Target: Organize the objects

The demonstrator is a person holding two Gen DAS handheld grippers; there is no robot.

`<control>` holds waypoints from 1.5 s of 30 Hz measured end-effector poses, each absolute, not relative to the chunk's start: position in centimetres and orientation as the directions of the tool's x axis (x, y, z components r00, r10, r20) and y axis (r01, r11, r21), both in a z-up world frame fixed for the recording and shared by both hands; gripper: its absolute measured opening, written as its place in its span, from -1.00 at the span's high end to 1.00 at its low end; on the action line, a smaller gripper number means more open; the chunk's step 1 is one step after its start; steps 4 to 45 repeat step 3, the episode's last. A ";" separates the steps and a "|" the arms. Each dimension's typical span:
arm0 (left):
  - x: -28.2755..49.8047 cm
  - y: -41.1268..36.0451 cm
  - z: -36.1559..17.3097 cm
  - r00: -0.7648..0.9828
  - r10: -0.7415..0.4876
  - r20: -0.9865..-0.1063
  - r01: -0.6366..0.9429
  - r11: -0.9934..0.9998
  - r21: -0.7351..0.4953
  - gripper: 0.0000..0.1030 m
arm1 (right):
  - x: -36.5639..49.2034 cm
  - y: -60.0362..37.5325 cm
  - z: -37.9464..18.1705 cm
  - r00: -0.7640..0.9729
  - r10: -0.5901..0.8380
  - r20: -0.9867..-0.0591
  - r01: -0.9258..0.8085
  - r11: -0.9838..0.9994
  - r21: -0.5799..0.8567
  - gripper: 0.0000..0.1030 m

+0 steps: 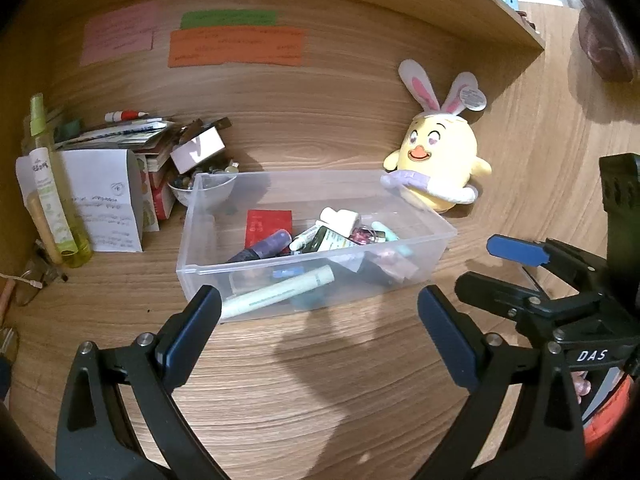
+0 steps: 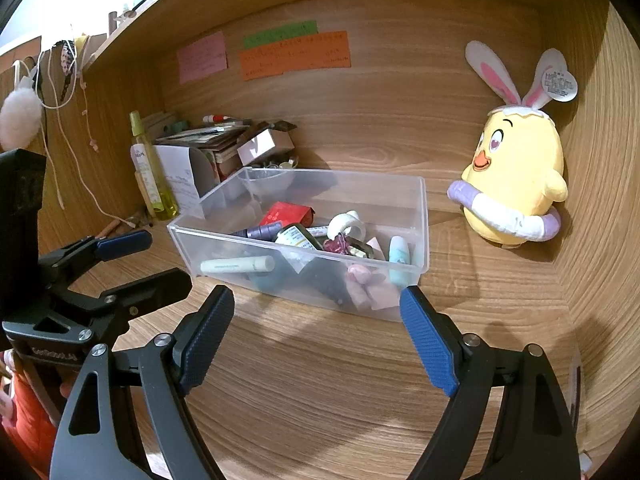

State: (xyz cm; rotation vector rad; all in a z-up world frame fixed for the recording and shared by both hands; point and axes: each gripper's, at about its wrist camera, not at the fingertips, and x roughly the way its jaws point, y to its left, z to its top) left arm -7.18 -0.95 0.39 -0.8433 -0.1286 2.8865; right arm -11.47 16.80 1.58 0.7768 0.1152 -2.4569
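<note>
A clear plastic bin (image 1: 192, 236) (image 2: 425, 216) stands on the wooden shelf floor. It holds several small items, among them a pale green tube (image 1: 280, 294) (image 2: 238, 265), a red box (image 1: 269, 226) (image 2: 290, 213) and a white tape roll (image 2: 347, 226). My left gripper (image 1: 318, 302) hovers just in front of the bin's near wall, open, with nothing between its fingers. My right gripper (image 2: 316, 300) hangs open and empty before the bin's near right corner. Each gripper shows at the edge of the other's view, the right gripper (image 1: 494, 270) and the left gripper (image 2: 156, 262).
A yellow plush chick with bunny ears (image 1: 440, 156) (image 2: 516, 176) sits right of the bin against the back wall. At the left stand a yellow-green spray bottle (image 1: 52, 184) (image 2: 150, 172), a stack of papers and boxes (image 1: 132, 136) and a bowl of beads (image 1: 204, 192). Coloured notes (image 1: 236, 46) hang on the back panel.
</note>
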 end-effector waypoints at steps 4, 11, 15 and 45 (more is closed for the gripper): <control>-7.2 -1.0 0.5 -0.835 0.149 -0.529 -0.098 -0.988 -0.123 -0.94 | -11.5 16.7 1.5 -0.680 -0.477 -0.557 0.529 -0.845 0.077 -0.61; -7.2 -1.0 0.5 -0.835 0.149 -0.529 -0.098 -0.988 -0.123 -0.94 | -11.5 16.7 1.5 -0.680 -0.477 -0.557 0.529 -0.845 0.077 -0.61; -7.2 -1.0 0.5 -0.835 0.149 -0.529 -0.098 -0.988 -0.123 -0.94 | -11.5 16.7 1.5 -0.680 -0.477 -0.557 0.529 -0.845 0.077 -0.61; -7.2 -1.0 0.5 -0.835 0.149 -0.529 -0.098 -0.988 -0.123 -0.94 | -11.5 16.7 1.5 -0.680 -0.477 -0.557 0.529 -0.845 0.077 -0.61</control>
